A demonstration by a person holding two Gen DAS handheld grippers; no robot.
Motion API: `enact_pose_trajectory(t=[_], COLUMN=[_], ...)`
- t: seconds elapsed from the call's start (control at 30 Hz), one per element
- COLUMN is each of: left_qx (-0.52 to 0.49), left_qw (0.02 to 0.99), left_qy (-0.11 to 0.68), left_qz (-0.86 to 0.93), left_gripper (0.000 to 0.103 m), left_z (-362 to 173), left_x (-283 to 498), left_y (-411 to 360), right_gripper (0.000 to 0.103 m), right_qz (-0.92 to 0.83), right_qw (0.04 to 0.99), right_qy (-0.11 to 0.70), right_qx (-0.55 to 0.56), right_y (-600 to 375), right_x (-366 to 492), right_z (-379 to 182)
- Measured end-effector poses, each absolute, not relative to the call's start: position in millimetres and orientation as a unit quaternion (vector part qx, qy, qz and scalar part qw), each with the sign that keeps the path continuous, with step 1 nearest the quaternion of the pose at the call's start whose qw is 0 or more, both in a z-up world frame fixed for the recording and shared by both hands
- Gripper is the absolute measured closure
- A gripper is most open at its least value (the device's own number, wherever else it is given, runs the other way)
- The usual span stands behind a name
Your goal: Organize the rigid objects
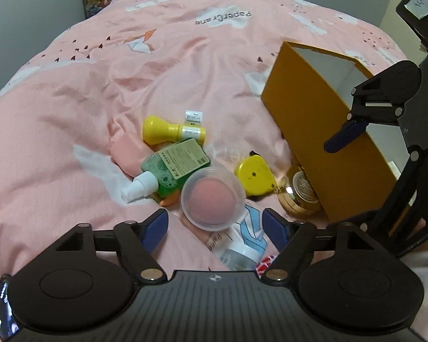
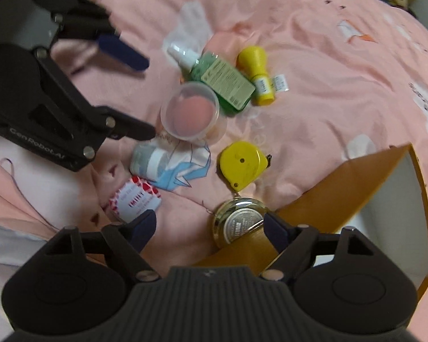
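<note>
The gold tin [image 2: 240,222] sits partly hidden behind the right claw [image 2: 211,228].

Both wrist views close, angled down, sharing clear cup [image 1: 213,198] [image 2: 190,110], opposite sides.

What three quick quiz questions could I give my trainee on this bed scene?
1. True or false: both tongs are open and hold nothing.
2. What lies nearest the orange box: A) spray bottle B) gold tin C) yellow bottle?
3. What does the clear cup hold?

Key: 1 true: left tongs, right tongs. 2 B. 3 a pink sponge.
</note>
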State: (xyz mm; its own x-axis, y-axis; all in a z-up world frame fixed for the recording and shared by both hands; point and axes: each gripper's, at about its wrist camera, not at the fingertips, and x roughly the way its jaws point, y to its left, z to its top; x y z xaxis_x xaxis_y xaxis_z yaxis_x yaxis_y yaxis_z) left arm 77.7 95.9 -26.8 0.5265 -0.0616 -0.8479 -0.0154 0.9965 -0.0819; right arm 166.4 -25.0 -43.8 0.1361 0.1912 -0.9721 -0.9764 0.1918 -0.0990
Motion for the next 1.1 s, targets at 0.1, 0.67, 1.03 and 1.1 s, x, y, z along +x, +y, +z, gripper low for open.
enact_pose_trajectory(t=[0.1, 0.67, 1.03, 1.1], left_qx=[-0.044, -0.006, -0.025, -0.028], left_qw=[0.871, 0.863, 0.870, 0.871], left_qy=[0.490, 0.505, 0.492, 0.490], left_qz=[-0.001, 0.014, 0.004, 0.000], left_gripper=[0.014, 0.017, 0.026, 0.026], left_z=[-38, -76, -70, -62], left_x=[87, 118, 113, 105], left_y=[97, 79, 83, 85], right_gripper=[0.021, 0.014, 0.014, 0.014], right_qz=[0.472, 0.456, 0.464, 0.469], right_qw=[0.596, 0.552, 0.530, 0.519], right_qy=[0.465, 0.477, 0.468, 0.461], right_qx=[-0.455, -0.510, -0.534, -0.546], right_y=[-15, -5, -4, -2], right_x=[174, 191, 189, 188], right_z=[-52, -70, -70, -70])
